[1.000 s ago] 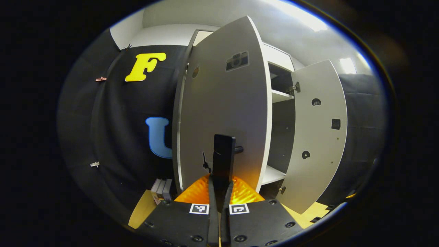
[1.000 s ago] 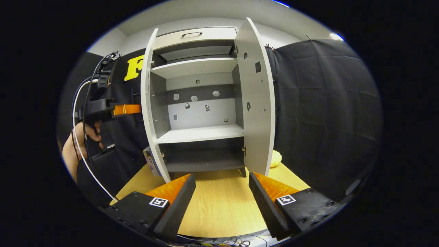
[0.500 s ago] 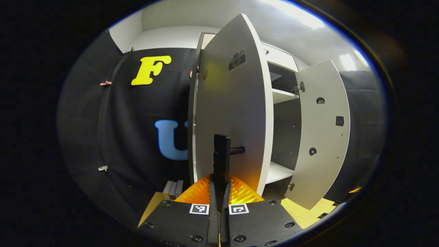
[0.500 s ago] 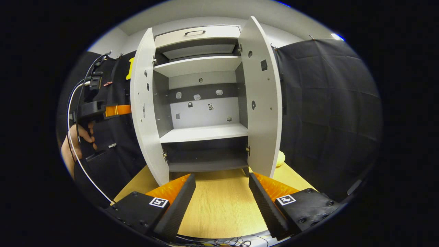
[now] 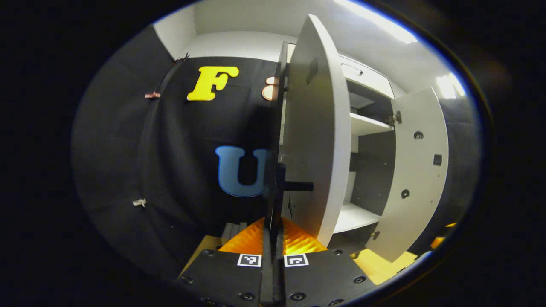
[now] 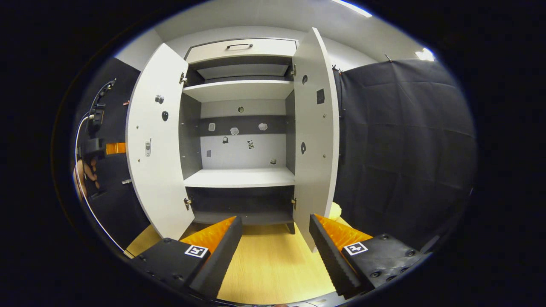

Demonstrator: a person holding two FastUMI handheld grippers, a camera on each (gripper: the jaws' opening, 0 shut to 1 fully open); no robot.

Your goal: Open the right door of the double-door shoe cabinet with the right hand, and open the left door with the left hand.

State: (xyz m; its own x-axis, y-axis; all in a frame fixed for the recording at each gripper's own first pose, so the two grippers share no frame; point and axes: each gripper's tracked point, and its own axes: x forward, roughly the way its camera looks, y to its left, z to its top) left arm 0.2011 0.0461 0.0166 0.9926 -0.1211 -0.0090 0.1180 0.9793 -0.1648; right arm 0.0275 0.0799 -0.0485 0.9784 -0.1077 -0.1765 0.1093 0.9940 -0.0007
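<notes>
- Cabinet (image 6: 241,128) stands on the wooden table (image 6: 273,268), against the booth's black cloth; both doors swung wide, shelves inside bare.
- Left door (image 5: 313,140) seen nearly edge-on in the left gripper view; its handle (image 5: 277,187) runs upright just ahead of the fingers, peg joining it to the door face.
- Left gripper (image 5: 273,238): fingers pressed together on the handle, no gap visible.
- Right door (image 6: 315,136) open, standing well clear of the right gripper (image 6: 275,251).
- Right gripper: fingers spread wide, holding nothing, low over the table in front of the cabinet.
- Hand (image 6: 83,177) on the left gripper visible beyond the left door's edge.
</notes>
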